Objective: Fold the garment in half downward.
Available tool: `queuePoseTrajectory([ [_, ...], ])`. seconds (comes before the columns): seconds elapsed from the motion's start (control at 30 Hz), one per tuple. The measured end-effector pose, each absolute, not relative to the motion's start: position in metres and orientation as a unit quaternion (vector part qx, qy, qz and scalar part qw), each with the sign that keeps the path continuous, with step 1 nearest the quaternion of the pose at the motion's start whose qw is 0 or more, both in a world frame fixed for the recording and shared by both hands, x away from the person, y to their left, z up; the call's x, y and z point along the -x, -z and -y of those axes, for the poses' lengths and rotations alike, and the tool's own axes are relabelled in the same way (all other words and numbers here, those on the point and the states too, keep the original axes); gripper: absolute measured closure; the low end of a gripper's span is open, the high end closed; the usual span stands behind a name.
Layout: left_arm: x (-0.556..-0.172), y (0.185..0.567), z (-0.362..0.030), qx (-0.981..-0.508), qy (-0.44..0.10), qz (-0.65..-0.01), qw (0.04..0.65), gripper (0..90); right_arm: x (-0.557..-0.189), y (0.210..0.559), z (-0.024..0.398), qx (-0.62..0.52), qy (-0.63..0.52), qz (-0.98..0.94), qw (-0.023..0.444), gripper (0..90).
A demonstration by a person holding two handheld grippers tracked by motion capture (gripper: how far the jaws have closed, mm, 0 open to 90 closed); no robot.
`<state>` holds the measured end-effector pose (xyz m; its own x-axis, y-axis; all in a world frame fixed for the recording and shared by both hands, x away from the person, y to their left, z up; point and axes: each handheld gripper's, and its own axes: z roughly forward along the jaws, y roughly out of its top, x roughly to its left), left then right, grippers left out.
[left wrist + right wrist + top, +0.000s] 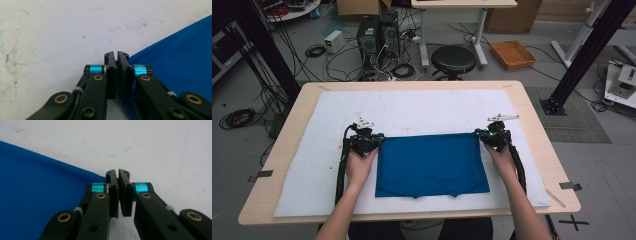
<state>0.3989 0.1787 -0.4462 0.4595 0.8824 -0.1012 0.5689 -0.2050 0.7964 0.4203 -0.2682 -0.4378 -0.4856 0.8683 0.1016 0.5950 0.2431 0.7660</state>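
A blue cloth [432, 165] lies flat and folded on the white mat [412, 107], its near edge towards the person. My left gripper [379, 140] is at the cloth's far left corner, and my right gripper [479, 136] is at the far right corner. In the left gripper view the jaws of the left gripper [116, 55] are closed together, with the edge of the blue cloth [180, 55] running in between them. In the right gripper view the right gripper [117, 173] is likewise closed, and the corner of the blue cloth [37, 195] reaches into its jaws.
The mat covers most of a wooden table [532, 115]. Bare mat lies beyond the cloth and on both sides of it. Past the table's far edge are a black stool [453, 59], an orange basket [513, 54], computer towers [377, 32] and loose cables.
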Motion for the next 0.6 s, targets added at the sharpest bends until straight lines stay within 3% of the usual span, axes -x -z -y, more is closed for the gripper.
queuePoseTrajectory([
  [0.07, -0.398, 0.445, -0.178, -0.752, -0.199, -0.478, 0.408, 85.6, -0.417, 0.436, 0.267, -0.475, -0.394, -0.766, 0.183, 85.6],
  [0.13, -0.396, 0.442, -0.178, -0.750, -0.208, -0.476, 0.410, 82.6, -0.413, 0.433, 0.268, -0.475, -0.402, -0.760, 0.188, 78.2],
  [0.17, -0.396, 0.440, -0.179, -0.748, -0.214, -0.476, 0.411, 77.2, -0.410, 0.430, 0.269, -0.481, -0.403, -0.755, 0.191, 70.2],
  [0.23, -0.394, 0.435, -0.181, -0.740, -0.223, -0.478, 0.417, 66.2, -0.404, 0.427, 0.271, -0.482, -0.414, -0.747, 0.194, 68.1],
  [0.3, -0.392, 0.430, -0.184, -0.732, -0.227, -0.479, 0.429, 58.1, -0.396, 0.422, 0.273, -0.487, -0.415, -0.740, 0.210, 60.1],
  [0.43, -0.383, 0.417, -0.189, -0.721, -0.216, -0.473, 0.459, 45.0, -0.381, 0.416, 0.279, -0.491, -0.426, -0.727, 0.219, 51.0],
  [0.6, -0.351, 0.398, -0.191, -0.720, -0.215, -0.429, 0.502, 39.0, -0.365, 0.408, 0.287, -0.488, -0.453, -0.711, 0.228, 43.6],
])
